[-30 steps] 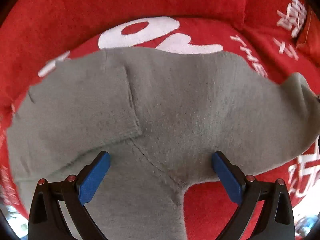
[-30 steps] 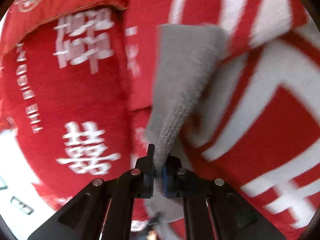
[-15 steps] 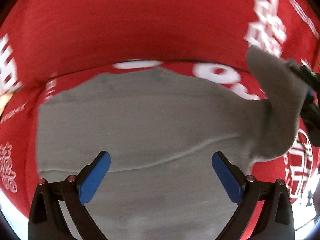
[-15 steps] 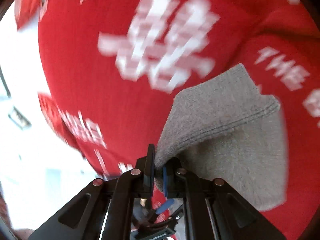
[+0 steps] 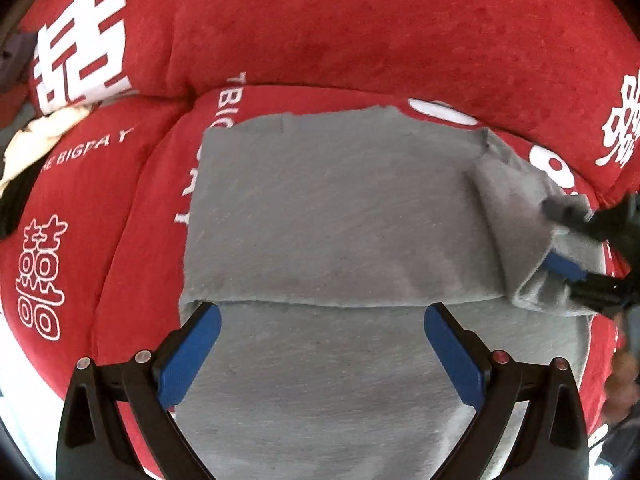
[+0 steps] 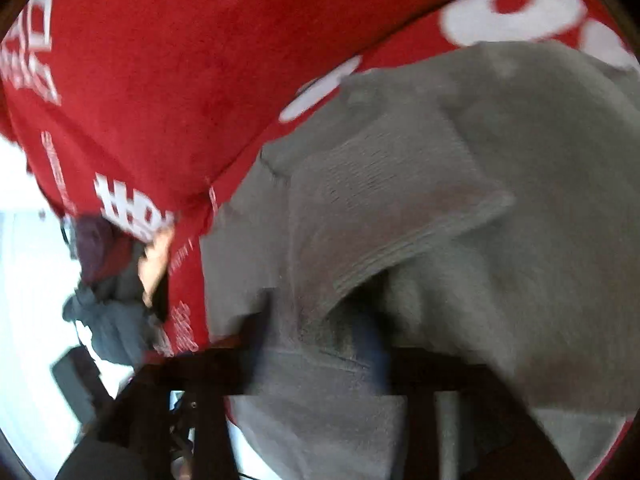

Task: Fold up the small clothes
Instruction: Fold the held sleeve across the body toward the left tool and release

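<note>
A: Left wrist view first. What do you see?

B: The grey knitted garment point(image 5: 340, 216) lies flat on the red plush cushion with white lettering point(image 5: 360, 32), and a folded edge runs straight across it just ahead of the left gripper point(image 5: 320, 340). That gripper's blue pads stand wide apart over the cloth, holding nothing. A second ago this view showed the garment spread with a sleeve sticking out; now the outline is close to a rectangle.

A: And at the right edge?

B: The right gripper point(image 5: 568, 240) comes in from the side, with the grey sleeve end bunched between its fingers. A cream cloth point(image 5: 36, 140) sits far off on the left, not involved.

A: Now the right wrist view.

B: It's blurred. The ribbed cuff point(image 6: 420, 224) is draped over the garment's body, near the right gripper point(image 6: 320, 344). Half a second ago the jaws were pinched tight on that cuff; they have just been opening, and cloth is between them but, as far as the blur allows, no longer pressed.

A: What does that mean for the fold?

B: I'd judge the sleeve has been carried across and let go, so that side fold looks done. The bunched part would probably want smoothing before another fold.
</note>
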